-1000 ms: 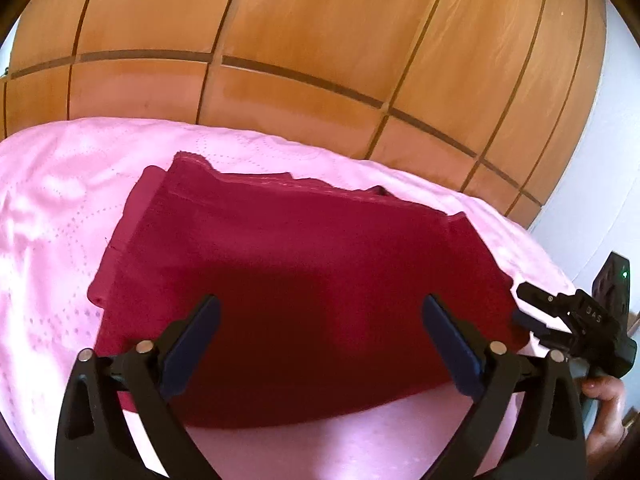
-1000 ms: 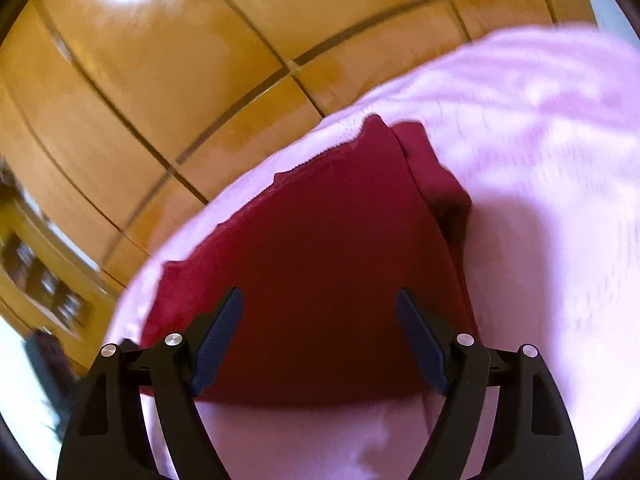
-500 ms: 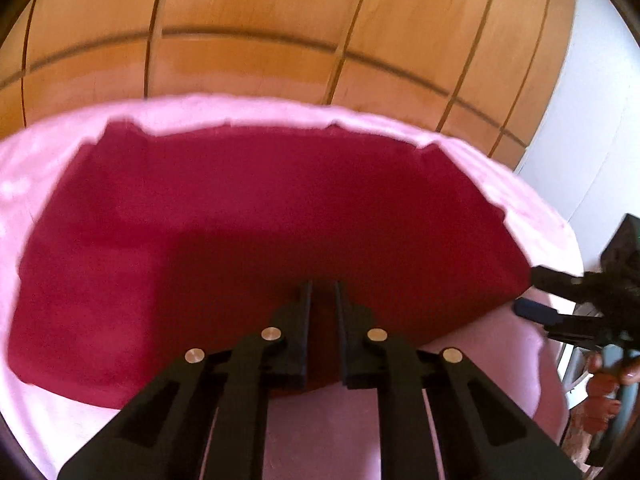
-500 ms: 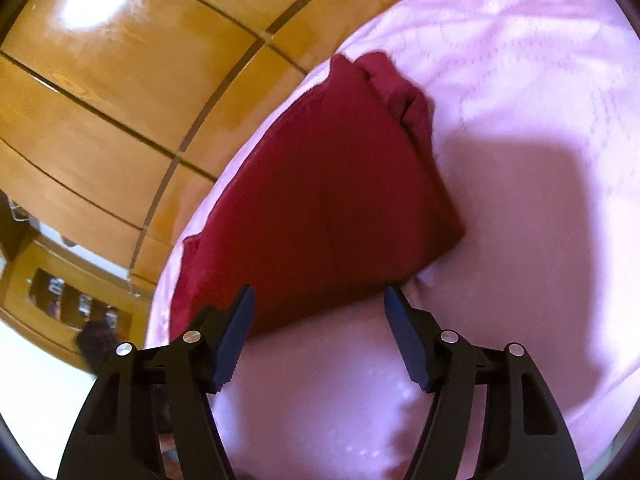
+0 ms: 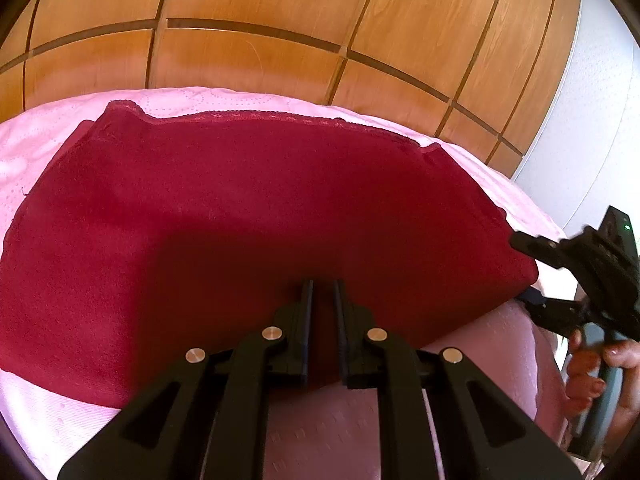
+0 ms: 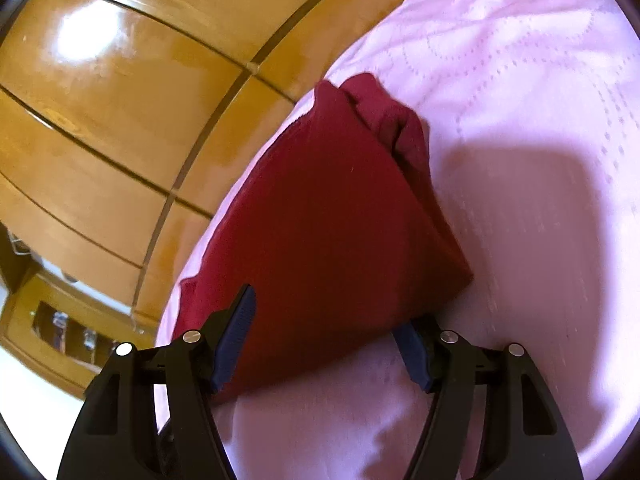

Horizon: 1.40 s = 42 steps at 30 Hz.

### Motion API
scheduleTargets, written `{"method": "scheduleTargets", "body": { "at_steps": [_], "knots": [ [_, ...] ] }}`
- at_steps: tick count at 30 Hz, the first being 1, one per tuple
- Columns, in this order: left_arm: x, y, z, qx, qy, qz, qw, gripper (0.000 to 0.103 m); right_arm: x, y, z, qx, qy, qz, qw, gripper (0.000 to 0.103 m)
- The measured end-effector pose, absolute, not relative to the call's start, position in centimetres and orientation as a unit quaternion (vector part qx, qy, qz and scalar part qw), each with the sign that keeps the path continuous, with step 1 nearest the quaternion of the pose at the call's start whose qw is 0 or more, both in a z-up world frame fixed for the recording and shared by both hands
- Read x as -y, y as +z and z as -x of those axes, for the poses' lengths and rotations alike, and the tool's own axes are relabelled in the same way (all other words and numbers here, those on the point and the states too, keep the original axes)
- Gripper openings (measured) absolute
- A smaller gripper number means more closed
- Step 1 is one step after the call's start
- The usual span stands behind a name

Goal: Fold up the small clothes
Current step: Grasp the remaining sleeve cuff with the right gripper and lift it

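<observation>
A dark red garment [image 5: 240,208] lies spread flat on the pink bed cover [image 5: 40,148], its lace-trimmed hem at the far side. My left gripper [image 5: 322,286] is shut on the middle of its near edge, with red cloth pinched between the fingers. My right gripper [image 5: 524,272] stands at the garment's right corner, one finger above the cloth and one below it. In the right wrist view the garment [image 6: 328,208] runs away from me, and the right gripper [image 6: 324,316] is open and straddles its near corner. One of its fingertips [image 6: 412,348] is partly tucked under the edge.
Polished wooden wardrobe doors [image 5: 280,20] stand close behind the bed. A white wall [image 5: 592,120] is at the right. A hand [image 5: 588,372] grips the right tool's handle. A wooden shelf unit [image 6: 60,320] shows low on the left beyond the pink bed cover [image 6: 520,120].
My left gripper dropped to the garment's near edge and closed on it. My right gripper rolled, sank and came to the garment's corner, its jaws a little narrower.
</observation>
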<state>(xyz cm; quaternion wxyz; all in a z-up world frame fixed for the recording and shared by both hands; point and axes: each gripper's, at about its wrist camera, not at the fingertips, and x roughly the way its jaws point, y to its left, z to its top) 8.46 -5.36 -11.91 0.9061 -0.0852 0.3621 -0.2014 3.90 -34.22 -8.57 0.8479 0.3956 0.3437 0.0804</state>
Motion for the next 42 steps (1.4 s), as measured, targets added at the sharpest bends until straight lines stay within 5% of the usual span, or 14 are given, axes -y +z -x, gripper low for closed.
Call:
{"method": "scheduleTargets", "body": {
  "at_steps": [10, 17, 23, 26, 28, 29, 42],
  "knots": [
    [5.2, -12.0, -8.5, -0.36, -0.205, 0.089, 0.906, 0.01, 36.9, -8.9, -6.2, -0.284, 0.018, -0.449, 0.847, 0.065],
    [5.3, -12.0, -8.5, -0.359, -0.206, 0.09, 0.906, 0.01, 38.0, -10.3, -7.1, -0.266, 0.013, -0.483, 0.834, 0.021],
    [5.2, -11.9, -8.4, -0.359, -0.208, 0.095, 0.905, 0.01, 38.3, -10.3, -6.9, -0.257, 0.025, -0.495, 0.83, 0.016],
    [4.9, -11.2, -8.4, -0.366, -0.229, 0.118, 0.894, 0.032, 38.5, -9.9, -6.7, -0.255, 0.03, -0.507, 0.823, 0.015],
    [4.5, -10.2, -8.1, -0.357, -0.233, 0.133, 0.895, 0.073, 38.4, -9.3, -6.6, -0.255, 0.031, -0.506, 0.823, 0.015],
    [4.2, -9.6, -7.7, -0.344, -0.218, 0.137, 0.903, 0.078, 38.2, -8.8, -6.6, -0.253, 0.034, -0.504, 0.825, 0.015],
    [-5.4, -7.7, -7.8, -0.321, -0.049, 0.162, 0.932, 0.083, 34.8, -2.4, -6.9, -0.231, 0.064, -0.436, 0.867, 0.015]
  ]
}}
